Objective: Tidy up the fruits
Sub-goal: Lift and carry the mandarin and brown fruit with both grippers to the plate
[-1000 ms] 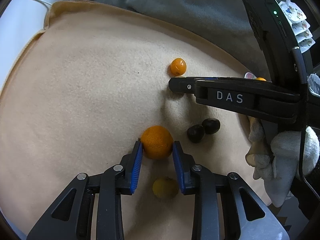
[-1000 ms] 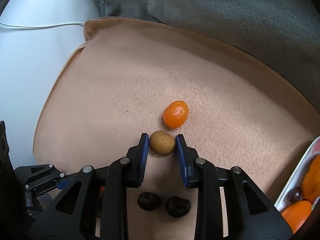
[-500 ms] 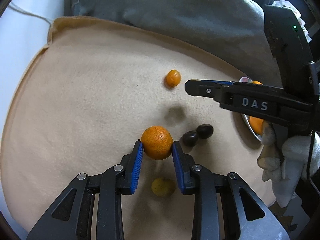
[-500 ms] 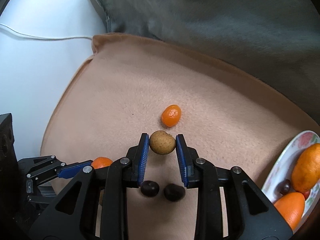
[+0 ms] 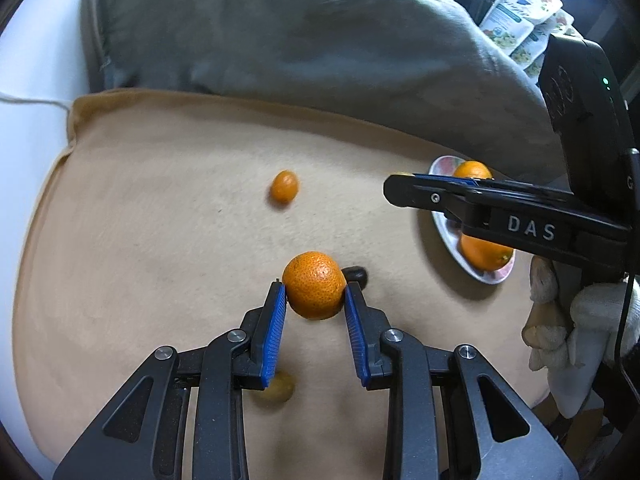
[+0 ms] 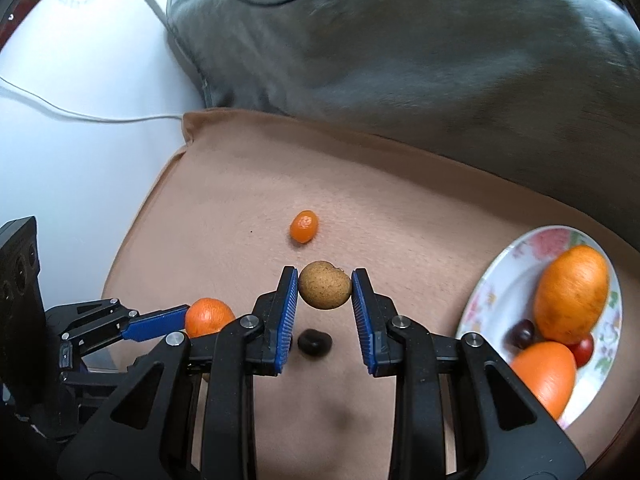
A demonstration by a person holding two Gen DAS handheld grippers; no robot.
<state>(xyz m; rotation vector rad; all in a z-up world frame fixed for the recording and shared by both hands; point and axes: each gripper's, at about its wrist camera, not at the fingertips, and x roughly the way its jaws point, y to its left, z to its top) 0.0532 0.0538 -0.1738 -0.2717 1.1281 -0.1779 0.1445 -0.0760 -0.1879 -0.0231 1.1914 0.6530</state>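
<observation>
My left gripper [image 5: 314, 298] is shut on a round orange [image 5: 314, 284] and holds it above the tan cushion [image 5: 140, 240]; the orange also shows in the right wrist view [image 6: 208, 316]. My right gripper [image 6: 325, 290] is shut on a small brown fruit [image 6: 325, 290] and holds it above the cushion. A small orange kumquat [image 6: 305, 226] lies on the cushion ahead. A dark fruit [image 6: 315, 342] lies below my right gripper. A yellowish fruit [image 5: 276, 390] lies under my left gripper. A floral plate [image 6: 500, 280] at the right holds several fruits.
A grey blanket [image 6: 400, 60] lies behind the cushion. A white cable [image 6: 80, 114] runs over the white surface at the left. Snack packets [image 5: 520, 12] stand at the far right. A gloved hand [image 5: 580, 332] holds the right gripper.
Both grippers have risen with their fruits, so the cushion looks farther away. The plate has come into fuller view at the right.
</observation>
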